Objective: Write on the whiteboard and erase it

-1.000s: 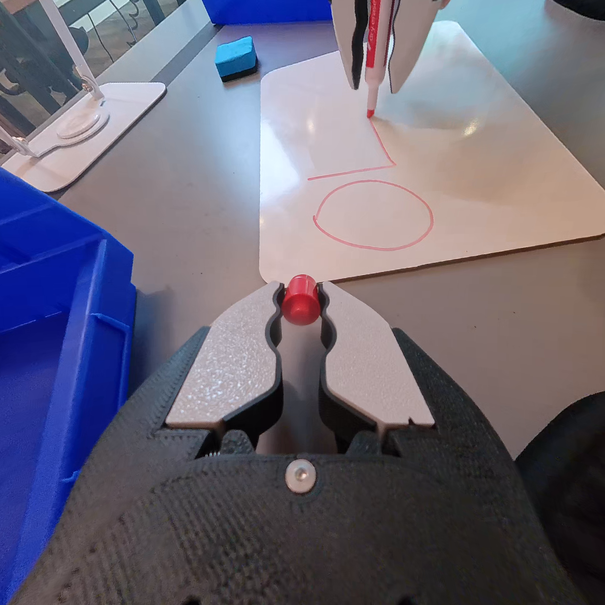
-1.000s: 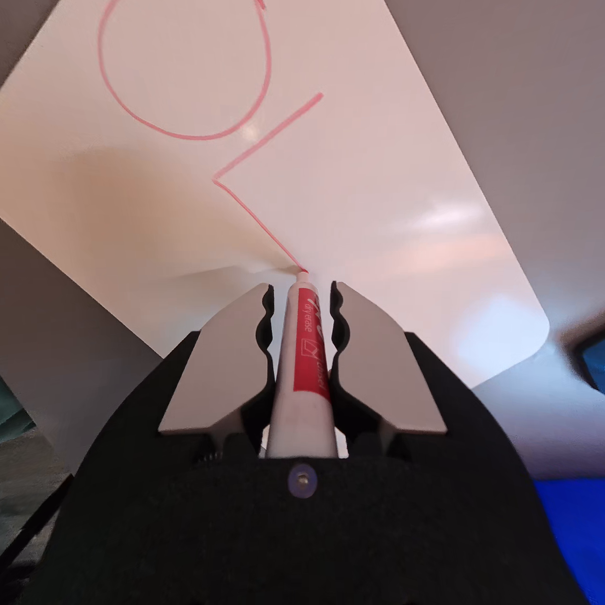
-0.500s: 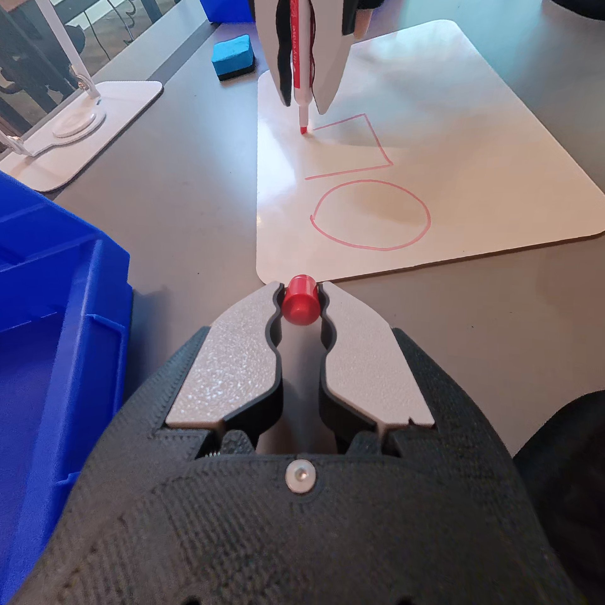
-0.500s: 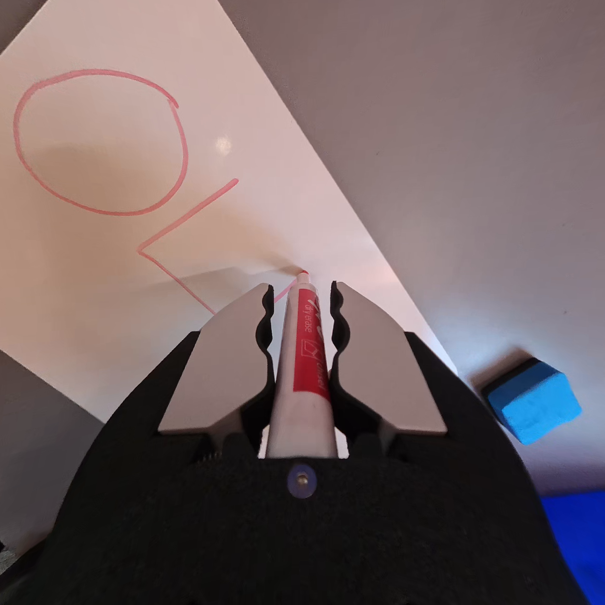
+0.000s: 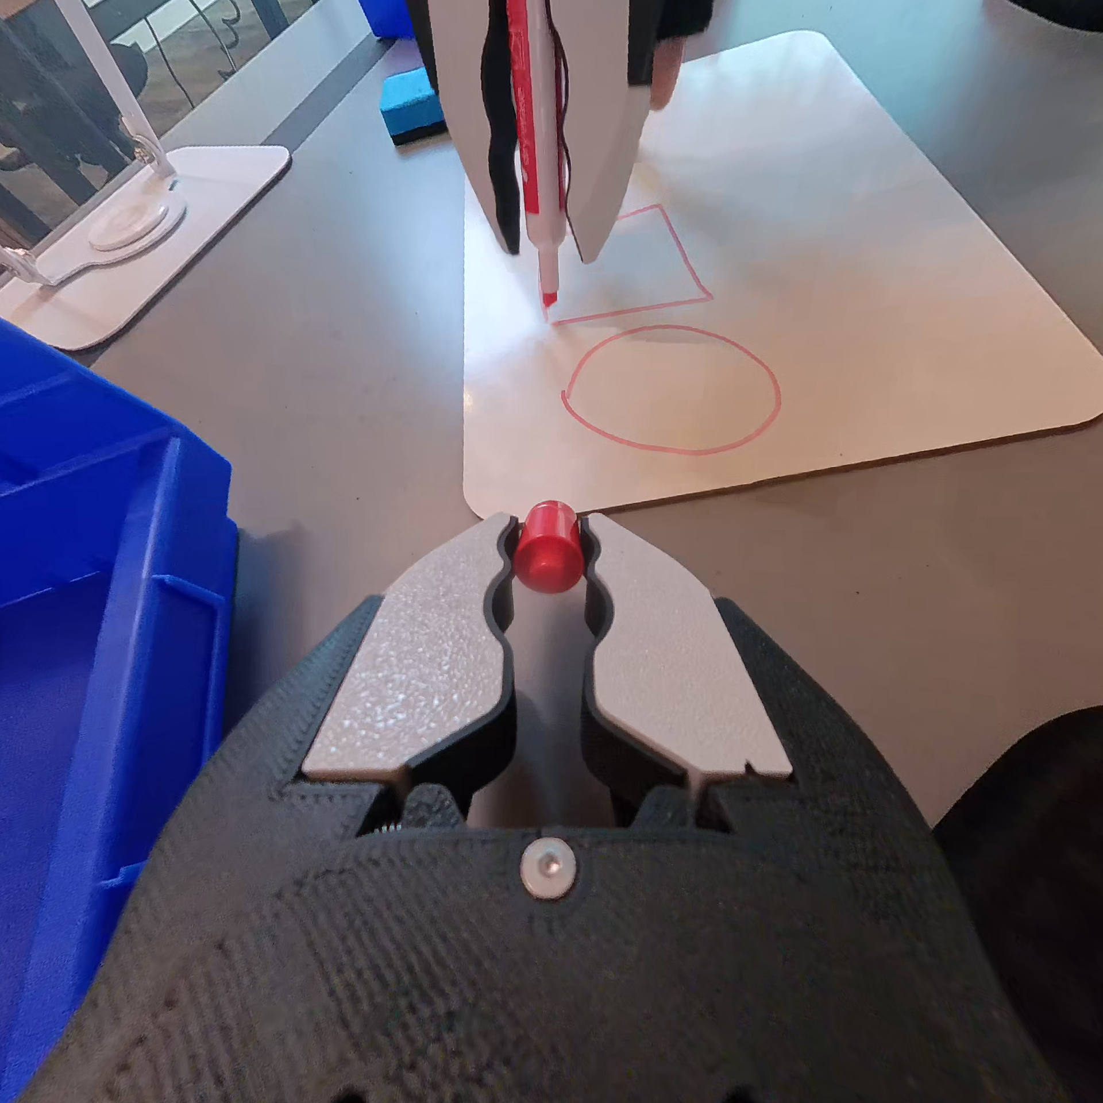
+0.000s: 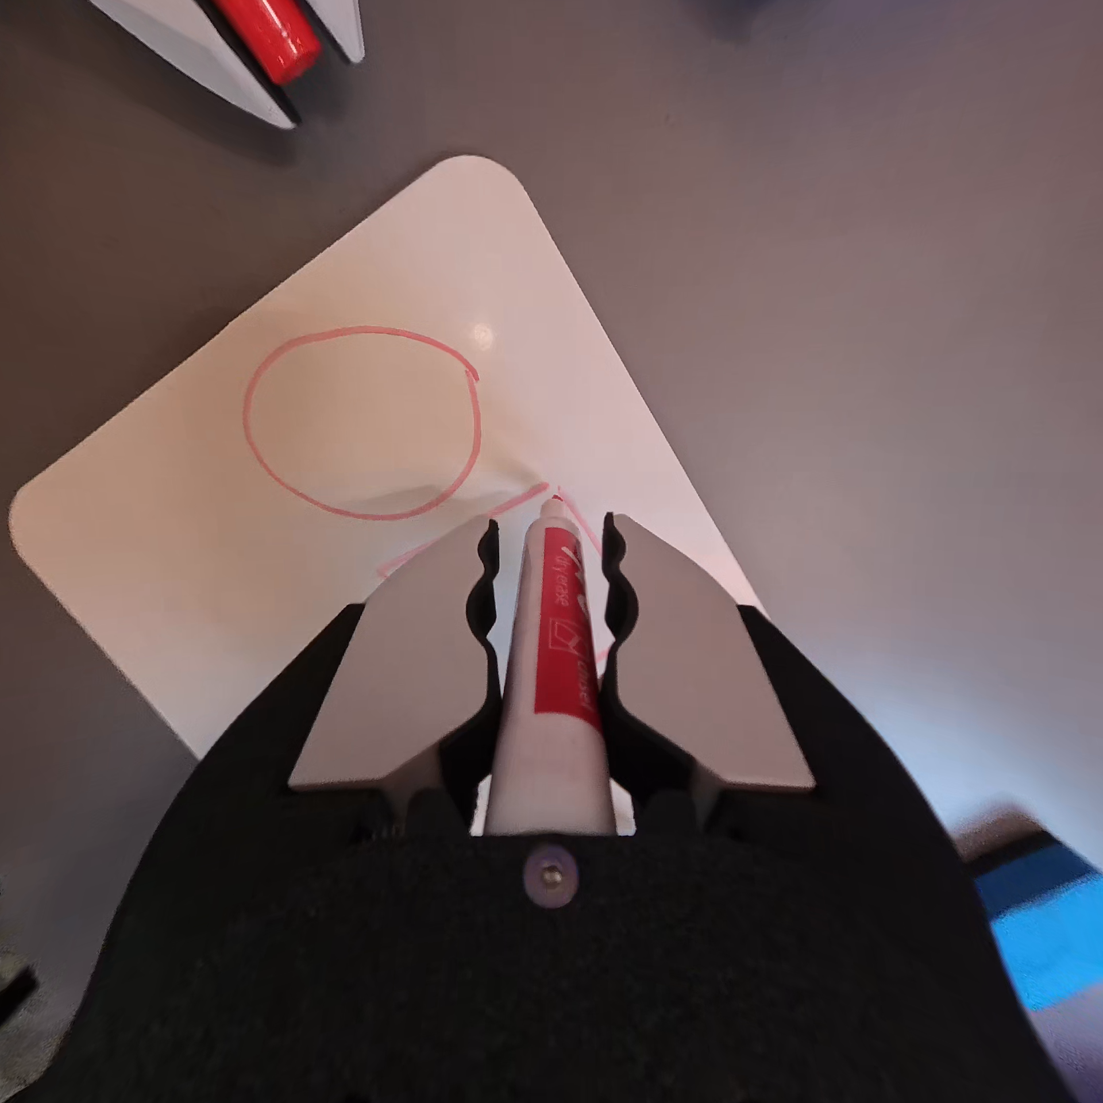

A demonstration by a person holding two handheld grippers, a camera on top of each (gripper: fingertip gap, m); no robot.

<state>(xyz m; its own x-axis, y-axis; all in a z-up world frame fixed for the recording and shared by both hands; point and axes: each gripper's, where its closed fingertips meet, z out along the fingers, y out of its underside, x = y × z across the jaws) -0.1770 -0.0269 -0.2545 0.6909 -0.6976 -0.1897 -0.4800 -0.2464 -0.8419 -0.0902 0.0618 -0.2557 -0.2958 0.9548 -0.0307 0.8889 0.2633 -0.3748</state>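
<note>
Eraser point(image 5: 412, 101) behind whiteboard point(image 5: 835, 239)

Right tool point(image 6: 549, 525): centre frame, clamped on marker point(image 6: 555, 656).
Marker tip: on whiteboard point(image 6: 179, 537), at square's open corner.
Circle point(image 6: 361, 421): left of centre.
Left tool point(image 6: 310, 65): upper left, gripping red cap point(image 6: 271, 39).
Eraser point(image 6: 1050, 919): lower right, on worktop point(image 6: 835, 239).
</note>
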